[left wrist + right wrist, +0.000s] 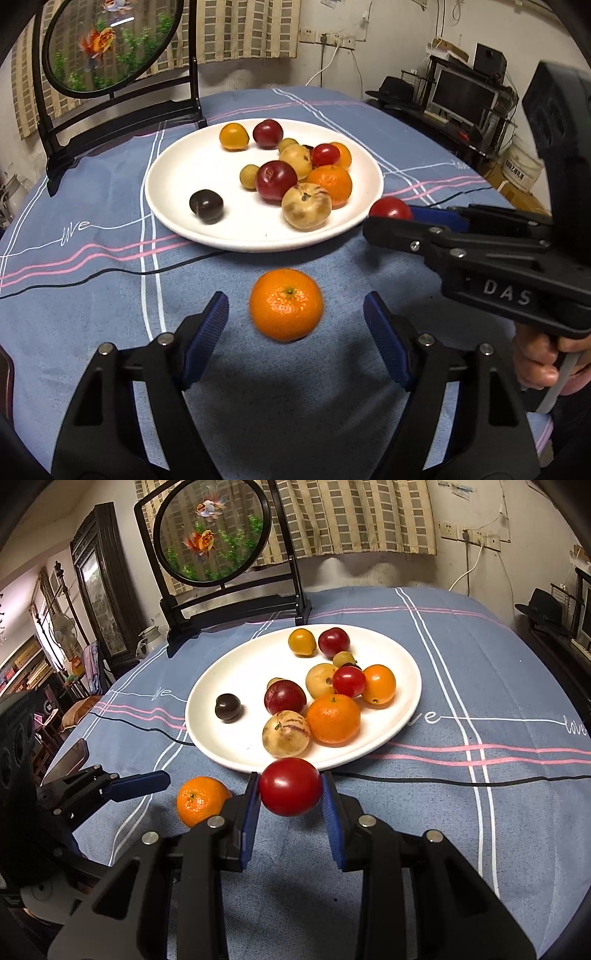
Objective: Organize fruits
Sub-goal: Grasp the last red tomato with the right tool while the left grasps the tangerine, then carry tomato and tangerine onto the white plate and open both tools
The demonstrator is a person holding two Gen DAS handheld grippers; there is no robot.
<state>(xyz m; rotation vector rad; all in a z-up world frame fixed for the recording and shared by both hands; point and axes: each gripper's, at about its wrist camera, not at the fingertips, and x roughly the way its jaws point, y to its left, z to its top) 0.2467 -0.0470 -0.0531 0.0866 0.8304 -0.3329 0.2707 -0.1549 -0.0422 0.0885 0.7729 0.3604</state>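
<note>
A white plate holds several fruits: red plums, oranges, pale yellow fruits and a dark plum. A loose mandarin lies on the blue cloth in front of the plate. My left gripper is open, with its blue pads on either side of the mandarin and not touching it. My right gripper is shut on a red tomato and holds it just before the plate's near rim. It also shows in the left wrist view with the tomato. The mandarin and the left gripper's finger show in the right wrist view.
A black framed round goldfish screen stands on the table behind the plate. A thin black cable runs across the cloth under the plate's near edge. Furniture and a monitor stand beyond the table.
</note>
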